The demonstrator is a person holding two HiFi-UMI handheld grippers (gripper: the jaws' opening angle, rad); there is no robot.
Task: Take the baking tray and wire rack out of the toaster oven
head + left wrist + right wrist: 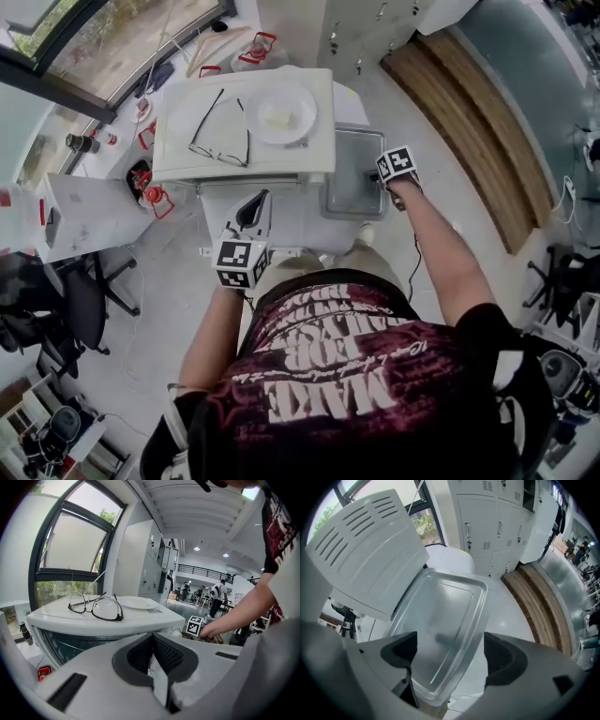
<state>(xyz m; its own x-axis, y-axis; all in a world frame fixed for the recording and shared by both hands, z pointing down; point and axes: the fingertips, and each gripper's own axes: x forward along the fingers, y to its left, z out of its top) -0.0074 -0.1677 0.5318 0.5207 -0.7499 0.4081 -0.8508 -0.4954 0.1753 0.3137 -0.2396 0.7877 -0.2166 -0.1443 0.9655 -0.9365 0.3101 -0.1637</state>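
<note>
hovering over baking tray (440,620), right gripper (450,646) released. tray's long axis runs ahead between its jaws. left gripper (153,641) clenched, empty.

Bright, even daylight comes from the window (70,541) at the left, helped by ceiling lamps (197,549) in the hall behind, so shadows stay soft and faint. The baking tray (440,630) gives a hazy, dull sheen with a smeared dark reflection. Both gripper views bend straight lines strongly and go black at the corners, and the left claw (153,637) and right claw (450,637) loom soft and unfocused up close.
</note>
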